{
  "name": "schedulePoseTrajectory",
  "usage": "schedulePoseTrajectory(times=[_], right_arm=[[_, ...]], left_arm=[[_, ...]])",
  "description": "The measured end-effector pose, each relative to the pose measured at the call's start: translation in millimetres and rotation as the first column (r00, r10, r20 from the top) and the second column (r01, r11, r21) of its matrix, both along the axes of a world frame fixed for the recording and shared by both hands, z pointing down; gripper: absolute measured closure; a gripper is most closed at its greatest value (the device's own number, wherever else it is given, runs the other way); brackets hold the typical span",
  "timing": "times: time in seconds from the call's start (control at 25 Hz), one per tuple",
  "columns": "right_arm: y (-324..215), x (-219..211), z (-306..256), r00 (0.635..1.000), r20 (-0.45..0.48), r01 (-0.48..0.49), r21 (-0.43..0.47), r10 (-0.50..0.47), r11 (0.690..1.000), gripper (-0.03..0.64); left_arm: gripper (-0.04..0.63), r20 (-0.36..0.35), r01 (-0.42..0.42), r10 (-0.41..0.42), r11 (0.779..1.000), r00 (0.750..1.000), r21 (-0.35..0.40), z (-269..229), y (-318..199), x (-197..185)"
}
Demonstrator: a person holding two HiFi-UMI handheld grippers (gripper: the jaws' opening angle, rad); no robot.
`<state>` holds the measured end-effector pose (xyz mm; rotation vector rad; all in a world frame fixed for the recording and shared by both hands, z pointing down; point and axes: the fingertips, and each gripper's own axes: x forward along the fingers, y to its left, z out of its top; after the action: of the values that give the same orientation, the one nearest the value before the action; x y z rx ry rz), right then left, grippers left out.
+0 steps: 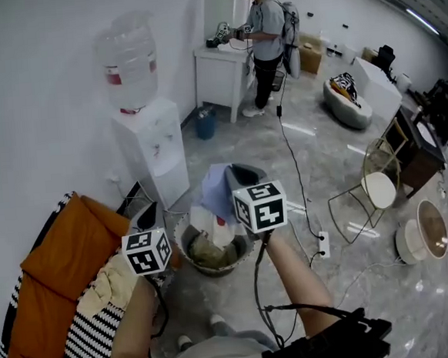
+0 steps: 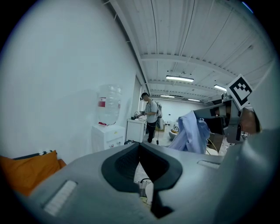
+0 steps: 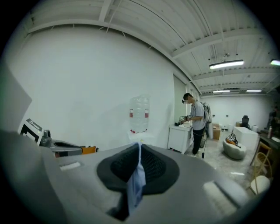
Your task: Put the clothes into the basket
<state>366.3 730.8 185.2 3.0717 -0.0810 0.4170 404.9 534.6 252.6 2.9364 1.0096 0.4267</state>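
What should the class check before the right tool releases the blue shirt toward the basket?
1. Right tool grips the blue shirt: ok, jaws shut on a fold.
2. Shirt above the basket: ok, it hangs over the opening in the head view.
3. Room in basket: cannot tell; clothes already lie inside.
4. Left tool clear of shirt: ok, shut, empty, off to the side.
5. All clothes collected: not ok; a cream garment lies on the striped cover.
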Motion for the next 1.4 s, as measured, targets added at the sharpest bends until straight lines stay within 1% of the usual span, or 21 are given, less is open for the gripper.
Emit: schedulePoseTrajectory(times=[0.28, 0.4, 0.6, 0.72, 0.8, 0.96, 1.12, 1.4], right_arm=[[28, 5, 41, 0.997, 0.050, -0.053, 0.011, 0.052, 0.999, 0.600], [37, 13, 66, 0.995, 0.083, -0.064, 0.028, 0.062, 0.998, 0.600], [49, 25, 113, 0.987, 0.145, -0.073, 0.051, 0.065, 0.996, 0.600], [54, 33, 150, 0.978, 0.195, -0.083, 0.071, 0.068, 0.994, 0.600], [57, 35, 175, 0.970, 0.232, -0.089, 0.083, 0.068, 0.993, 0.600], [57, 41, 226, 0.951, 0.303, -0.093, 0.101, 0.058, 0.991, 0.600], [55, 52, 271, 0.932, 0.358, -0.103, 0.111, 0.057, 0.989, 0.600], [47, 65, 336, 0.899, 0.436, -0.122, 0.147, 0.047, 0.982, 0.600]], left_arm=[[0.601, 0.029, -0.054, 0.053, 0.998, 0.998, 0.012, 20, 30, 18], [0.601, 0.048, -0.074, 0.072, 0.997, 0.996, 0.034, 38, 42, 28], [0.601, 0.102, -0.090, 0.084, 0.994, 0.991, 0.057, 78, 56, 41], [0.601, 0.159, -0.092, 0.082, 0.994, 0.984, 0.059, 109, 60, 50], [0.601, 0.193, -0.092, 0.078, 0.994, 0.978, 0.067, 128, 62, 51], [0.601, 0.251, -0.090, 0.061, 0.990, 0.966, 0.105, 170, 57, 54], [0.601, 0.305, -0.083, 0.038, 0.987, 0.952, 0.136, 210, 50, 63], [0.601, 0.372, -0.015, -0.038, 0.990, 0.928, 0.140, 255, 28, 73]])
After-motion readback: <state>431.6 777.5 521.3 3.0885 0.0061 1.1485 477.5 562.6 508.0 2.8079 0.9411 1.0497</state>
